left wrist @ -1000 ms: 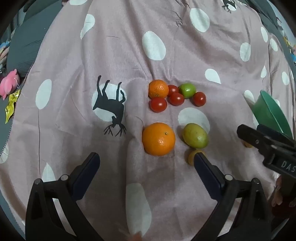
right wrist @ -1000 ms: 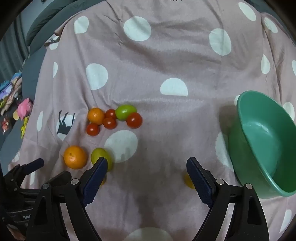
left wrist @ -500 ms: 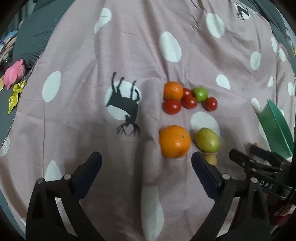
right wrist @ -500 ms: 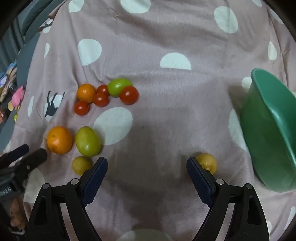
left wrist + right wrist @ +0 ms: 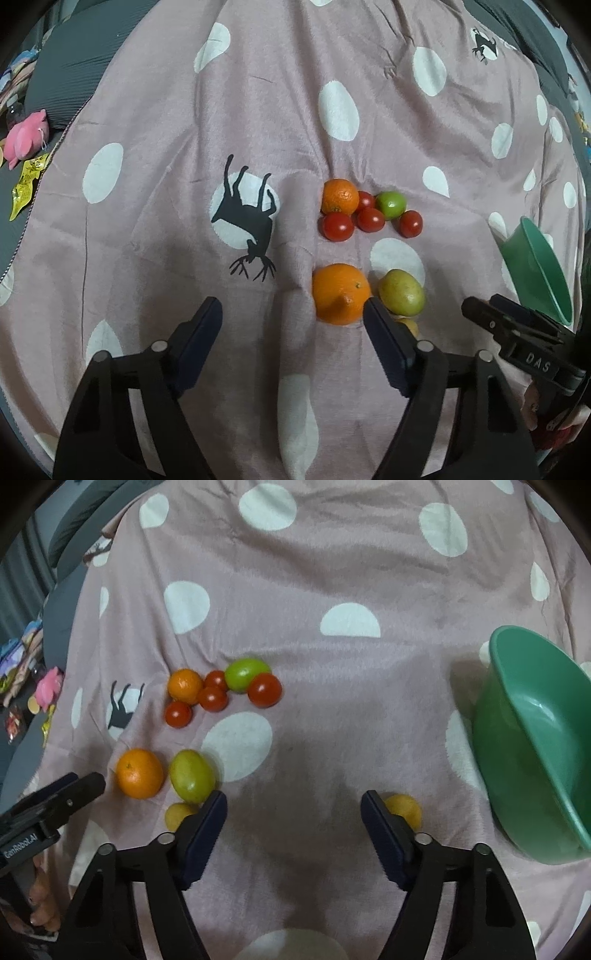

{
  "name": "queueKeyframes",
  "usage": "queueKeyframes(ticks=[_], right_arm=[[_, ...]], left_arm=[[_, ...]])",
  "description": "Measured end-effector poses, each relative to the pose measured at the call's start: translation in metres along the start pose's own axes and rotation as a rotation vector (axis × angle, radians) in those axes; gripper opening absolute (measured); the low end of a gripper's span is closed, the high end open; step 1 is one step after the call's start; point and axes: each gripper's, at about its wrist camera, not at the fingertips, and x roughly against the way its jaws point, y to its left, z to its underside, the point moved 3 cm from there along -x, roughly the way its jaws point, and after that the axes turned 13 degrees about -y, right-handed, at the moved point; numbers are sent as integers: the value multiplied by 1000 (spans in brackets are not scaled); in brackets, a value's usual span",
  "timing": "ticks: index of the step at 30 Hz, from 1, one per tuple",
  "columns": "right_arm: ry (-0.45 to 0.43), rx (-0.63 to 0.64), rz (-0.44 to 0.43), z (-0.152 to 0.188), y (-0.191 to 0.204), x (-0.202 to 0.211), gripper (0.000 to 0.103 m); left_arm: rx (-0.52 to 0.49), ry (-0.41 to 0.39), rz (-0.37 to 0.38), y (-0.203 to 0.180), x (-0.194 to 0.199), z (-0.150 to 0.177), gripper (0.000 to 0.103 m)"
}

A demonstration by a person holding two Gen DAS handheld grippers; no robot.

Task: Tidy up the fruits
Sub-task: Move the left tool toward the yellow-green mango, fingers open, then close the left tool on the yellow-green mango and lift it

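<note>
Fruit lies on a pink dotted blanket (image 5: 258, 92). A big orange (image 5: 340, 293) and a green mango (image 5: 402, 291) lie just beyond my open left gripper (image 5: 291, 317); its right finger (image 5: 384, 343) half hides a small yellow fruit (image 5: 408, 325). Farther off are a small orange (image 5: 340, 196), several red tomatoes (image 5: 337, 226) and a green fruit (image 5: 391, 204). In the right wrist view my open right gripper (image 5: 293, 808) hovers over bare blanket; a yellow fruit (image 5: 404, 808) sits by its right finger, another (image 5: 177, 814) by its left. A green bowl (image 5: 535, 760) stands right, tilted and empty.
A pink plush toy (image 5: 27, 136) and yellow wrappers (image 5: 27, 181) lie off the blanket's left edge on grey bedding. The right gripper's body (image 5: 517, 339) shows at the right of the left wrist view.
Both grippers have moved. In the left view the fruit has shifted right and nearer. In the right view the two yellow fruits have come out from behind the fingers.
</note>
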Motion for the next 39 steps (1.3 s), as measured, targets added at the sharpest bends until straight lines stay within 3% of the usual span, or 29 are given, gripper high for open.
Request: queueKeyframes(ticks=[4,9,14,20,24,34,39], right_arm=[[-9,-13,3,-2,-3,7,55],[6,-73,-47,-3,-4,9,55],[14,-60,-48,-8,-1,16,55],[58,-180,-65,-15,-10,5,55],[67,-200,-22,-16,-15,-3,55],[81,-178,22,-28,-18,-9,55],[93,-217,23,-25,-24,-4,55]], left_arm=[[-2,-14,39,-5,4,2,59],[-13,-3,97,-14,5,3,46],[-26,61,180,-38,-5,2,46],[-8,133,229,-65,-34,-6,46],[13,177,212,-70,-54,-4,46],[-22,145,166,-78,-69,-12,46],[-33,186,166,-88,-76,-8,45]])
